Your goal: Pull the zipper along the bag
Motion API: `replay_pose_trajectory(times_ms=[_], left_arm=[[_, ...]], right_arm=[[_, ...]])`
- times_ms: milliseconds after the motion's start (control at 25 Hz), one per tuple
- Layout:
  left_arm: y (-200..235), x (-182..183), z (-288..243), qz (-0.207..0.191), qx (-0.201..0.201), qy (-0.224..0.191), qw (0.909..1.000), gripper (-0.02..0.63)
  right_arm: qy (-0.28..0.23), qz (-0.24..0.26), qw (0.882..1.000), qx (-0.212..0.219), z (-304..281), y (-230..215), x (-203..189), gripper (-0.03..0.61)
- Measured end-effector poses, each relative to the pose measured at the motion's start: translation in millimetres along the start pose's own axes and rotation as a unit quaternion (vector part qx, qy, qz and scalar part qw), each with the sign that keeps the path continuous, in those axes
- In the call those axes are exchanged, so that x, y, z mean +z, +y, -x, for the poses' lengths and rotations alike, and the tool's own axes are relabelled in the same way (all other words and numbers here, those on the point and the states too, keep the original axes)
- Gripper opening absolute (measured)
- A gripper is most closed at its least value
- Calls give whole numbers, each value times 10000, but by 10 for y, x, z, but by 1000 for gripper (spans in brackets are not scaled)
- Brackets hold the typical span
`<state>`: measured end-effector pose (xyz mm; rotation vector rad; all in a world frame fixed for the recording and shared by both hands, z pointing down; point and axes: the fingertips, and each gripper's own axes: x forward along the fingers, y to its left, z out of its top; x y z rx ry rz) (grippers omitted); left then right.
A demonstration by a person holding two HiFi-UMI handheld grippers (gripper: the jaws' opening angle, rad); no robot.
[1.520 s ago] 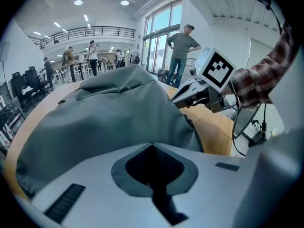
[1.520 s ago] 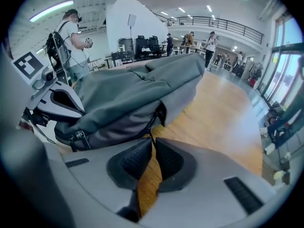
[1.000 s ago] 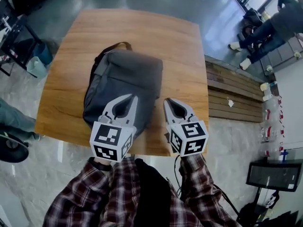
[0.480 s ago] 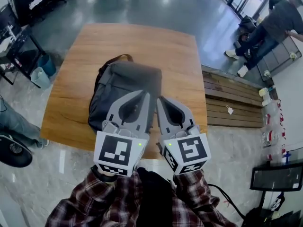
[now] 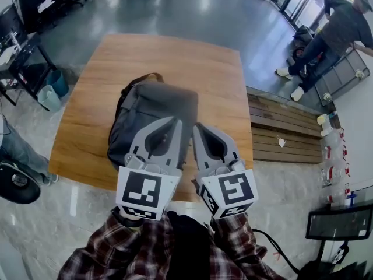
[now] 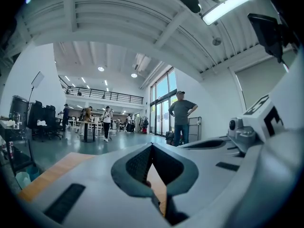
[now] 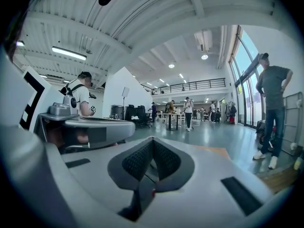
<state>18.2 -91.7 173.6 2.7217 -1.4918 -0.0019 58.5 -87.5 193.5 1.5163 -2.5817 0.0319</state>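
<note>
Left gripper (image 5: 173, 121), right gripper (image 5: 197, 127) clenched empty over dark grey fabric backpack (image 5: 148, 107). Risk: zipper pull unseen; may pinch fabric instead.

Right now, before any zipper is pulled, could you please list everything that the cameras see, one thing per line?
table: one, brown wood, centre of the head view.
backpack: one, dark grey with a brown handle at its far end, lying on the table.
platform: one, brown wooden slats, right of the table.
bin: one, pale blue, on the floor left of the table.
bystander: one, grey top, upper right.
sleeves: two, red plaid, bottom edge.
left gripper: one, grey, jaws shut and empty, held over the backpack's near end.
right gripper: one, grey, jaws shut and empty, beside the left one.
</note>
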Motion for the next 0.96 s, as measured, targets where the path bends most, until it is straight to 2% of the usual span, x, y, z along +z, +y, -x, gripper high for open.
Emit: replay_pose_trajectory(times_ms=[960], left_arm=[[-91, -4, -3, -50, -62, -3, 10000, 8]], right_arm=[[-27, 84, 9999, 65, 77, 27, 19, 8]])
